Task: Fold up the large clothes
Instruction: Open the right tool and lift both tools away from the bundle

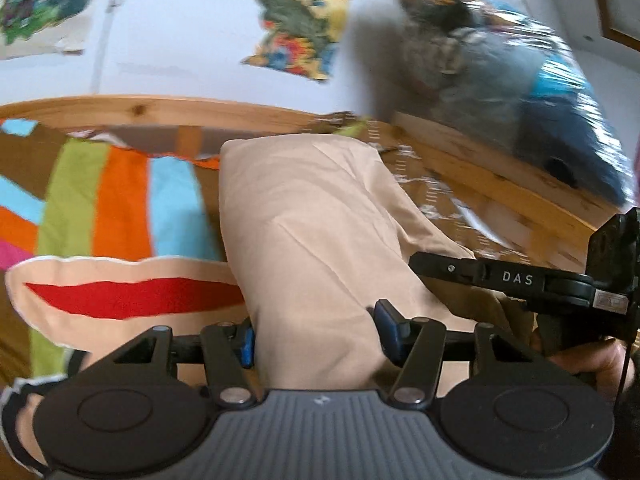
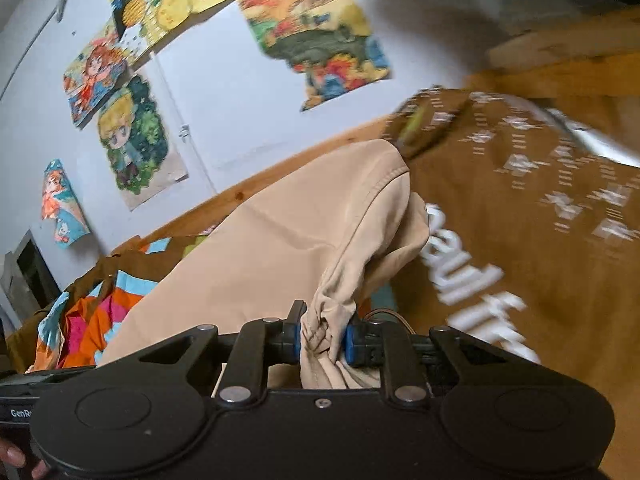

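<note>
Beige garment (image 1: pixel 304 216) partly folded, lifted off bedspread (image 1: pixel 120 204). Left gripper (image 1: pixel 316 340) jaws wide, fabric between, grip unclear. Right gripper (image 2: pixel 323 338) clamps bunched edge. Final fold, laying flat remain.

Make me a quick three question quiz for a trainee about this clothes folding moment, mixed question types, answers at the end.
1. True or false: the right gripper is shut on the beige garment.
2. In the left wrist view, the beige cloth between the left gripper fingers is: A) bunched tight by both pads, B) passing between spread fingers, C) absent.
3. Fill in: the bedding under the garment is a brown cover with ____ lettering.

Key: 1 true; 2 B; 3 white
</note>
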Demonstrator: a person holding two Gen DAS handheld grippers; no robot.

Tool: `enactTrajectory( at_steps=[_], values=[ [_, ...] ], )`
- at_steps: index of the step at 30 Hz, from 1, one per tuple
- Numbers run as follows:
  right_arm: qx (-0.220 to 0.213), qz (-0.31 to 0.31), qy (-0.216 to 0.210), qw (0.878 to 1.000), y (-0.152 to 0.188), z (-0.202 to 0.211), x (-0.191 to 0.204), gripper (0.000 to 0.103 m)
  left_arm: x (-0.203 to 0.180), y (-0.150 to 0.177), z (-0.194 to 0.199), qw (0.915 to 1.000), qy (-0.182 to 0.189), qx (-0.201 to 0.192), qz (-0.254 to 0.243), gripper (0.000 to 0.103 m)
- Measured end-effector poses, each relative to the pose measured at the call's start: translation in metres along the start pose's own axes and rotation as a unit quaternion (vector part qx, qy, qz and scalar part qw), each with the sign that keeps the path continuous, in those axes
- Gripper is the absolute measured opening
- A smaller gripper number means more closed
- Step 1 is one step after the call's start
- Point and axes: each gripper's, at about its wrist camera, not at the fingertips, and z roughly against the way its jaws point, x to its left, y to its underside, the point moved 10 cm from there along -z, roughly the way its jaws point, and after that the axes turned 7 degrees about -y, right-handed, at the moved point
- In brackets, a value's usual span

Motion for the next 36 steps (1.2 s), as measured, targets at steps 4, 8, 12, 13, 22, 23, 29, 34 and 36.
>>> enactTrajectory(
  at_steps=[4,8,12,13,22,23,29,34,36],
  values=[
    [0.036,0.017,-0.018,0.999,0.001,-0.066,0.014,0.020,0.040,0.026,-0.033,0.9961,-0.042,0.071,0.030,0.061],
    [0.121,0.015,0.011,0.992,0.040,-0.121,-0.001,0.021,0.059,0.051,-0.044,0.9898,-0.052,0.100,0.087,0.070],
    [0.129,-0.005,0.022,0.991,0.059,-0.129,-0.013,0.034,0.053,0.050,-0.040,0.9916,-0.070,0.095,0.053,0.076],
    [0.125,-0.007,0.022,0.992,0.057,-0.127,-0.014,0.035,0.052,0.051,-0.038,0.9913,-0.074,0.095,0.053,0.077],
    [0.123,0.057,0.033,0.990,0.058,-0.096,-0.008,0.051,0.050,0.048,-0.032,0.9873,-0.115,0.095,0.055,0.095],
    [0.123,0.066,0.037,0.990,0.058,-0.090,-0.008,0.055,0.049,0.048,-0.030,0.9870,-0.118,0.094,0.055,0.096],
    [0.116,0.118,0.061,0.984,0.052,-0.062,-0.003,0.063,0.040,0.044,-0.019,0.9862,-0.131,0.087,0.051,0.100],
    [0.095,0.154,0.075,0.981,0.040,-0.037,0.004,0.073,0.029,0.035,-0.004,0.9865,-0.137,0.077,0.047,0.101],
    [0.082,0.161,0.080,0.980,0.033,-0.025,0.009,0.079,0.023,0.029,0.005,0.9874,-0.135,0.069,0.046,0.102]
  ],
)
